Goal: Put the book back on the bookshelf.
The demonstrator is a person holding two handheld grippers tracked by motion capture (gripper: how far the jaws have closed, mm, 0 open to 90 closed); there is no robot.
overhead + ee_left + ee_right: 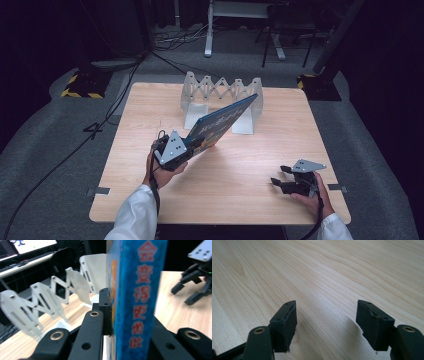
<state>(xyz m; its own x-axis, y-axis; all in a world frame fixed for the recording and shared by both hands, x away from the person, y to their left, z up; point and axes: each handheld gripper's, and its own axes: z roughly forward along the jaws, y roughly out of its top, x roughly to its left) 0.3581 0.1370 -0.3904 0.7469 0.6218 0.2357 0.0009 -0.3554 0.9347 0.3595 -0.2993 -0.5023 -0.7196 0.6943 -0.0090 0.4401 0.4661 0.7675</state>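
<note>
Book [223, 122], flat, blue-covered, red characters down its spine, being clamped at its near end between the left gripper's [192, 145] black jaws. Slanting up and away over the pale wood-grain table [240, 175], long axis pointing toward the white zigzag rack [220, 90]. Right gripper [280, 176] hovering low over the tabletop, well apart from the book, gaping wide and holding nothing.

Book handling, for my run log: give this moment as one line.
left tool: shut on book, tilted toward rack | right tool: open, holding nothing, over table
</note>
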